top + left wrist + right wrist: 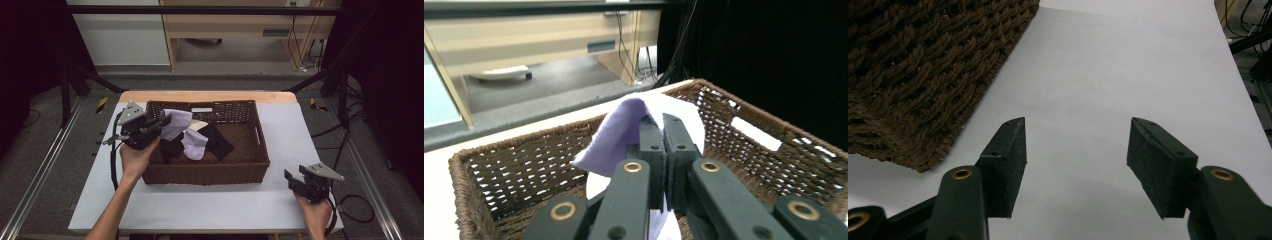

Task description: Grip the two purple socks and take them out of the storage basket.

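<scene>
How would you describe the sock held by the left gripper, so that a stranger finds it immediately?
Look at the brown wicker basket in the middle of the white table. At its far left corner, the left gripper pinches a lilac sock. It is the only sock lifted above the others.

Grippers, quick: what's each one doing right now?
Left gripper: shut on the purple sock, over the basket.
Right gripper: open, nothing between its jaws, above the table.
</scene>
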A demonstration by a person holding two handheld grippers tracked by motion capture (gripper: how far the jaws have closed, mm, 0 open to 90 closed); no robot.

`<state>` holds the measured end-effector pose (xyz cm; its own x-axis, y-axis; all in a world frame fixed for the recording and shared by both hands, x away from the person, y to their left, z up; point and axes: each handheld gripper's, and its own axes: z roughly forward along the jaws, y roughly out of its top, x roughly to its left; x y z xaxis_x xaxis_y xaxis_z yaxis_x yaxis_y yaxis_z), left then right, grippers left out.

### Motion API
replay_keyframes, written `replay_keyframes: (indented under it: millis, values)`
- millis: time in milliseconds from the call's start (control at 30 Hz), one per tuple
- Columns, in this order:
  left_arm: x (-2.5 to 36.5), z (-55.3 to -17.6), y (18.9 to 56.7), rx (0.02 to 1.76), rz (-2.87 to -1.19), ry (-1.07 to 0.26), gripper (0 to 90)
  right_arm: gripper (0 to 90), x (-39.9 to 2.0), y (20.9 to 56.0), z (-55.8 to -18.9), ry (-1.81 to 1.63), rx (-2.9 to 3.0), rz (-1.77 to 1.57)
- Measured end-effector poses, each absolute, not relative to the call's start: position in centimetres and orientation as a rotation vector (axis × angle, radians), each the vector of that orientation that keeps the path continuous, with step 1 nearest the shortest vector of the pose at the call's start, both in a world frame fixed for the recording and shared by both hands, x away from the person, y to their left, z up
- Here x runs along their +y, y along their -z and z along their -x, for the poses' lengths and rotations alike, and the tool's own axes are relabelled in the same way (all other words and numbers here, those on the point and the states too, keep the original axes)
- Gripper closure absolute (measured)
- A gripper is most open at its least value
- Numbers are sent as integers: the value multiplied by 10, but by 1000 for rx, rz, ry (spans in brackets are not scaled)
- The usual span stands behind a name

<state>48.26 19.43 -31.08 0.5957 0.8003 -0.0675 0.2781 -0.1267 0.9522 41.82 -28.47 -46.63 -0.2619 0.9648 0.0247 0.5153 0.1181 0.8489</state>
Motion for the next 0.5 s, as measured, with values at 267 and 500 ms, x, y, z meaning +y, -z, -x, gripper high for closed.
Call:
replay_keyframes:
  millis: [267, 500]
  values:
    - [203, -448, 299, 842, -1649, -585, 877, 437, -284, 466, -418, -1049, 1846, -1426]
    - [212, -421, 296, 797, -1648, -587, 877, 440, -284, 466, -417, -1049, 1848, -1422]
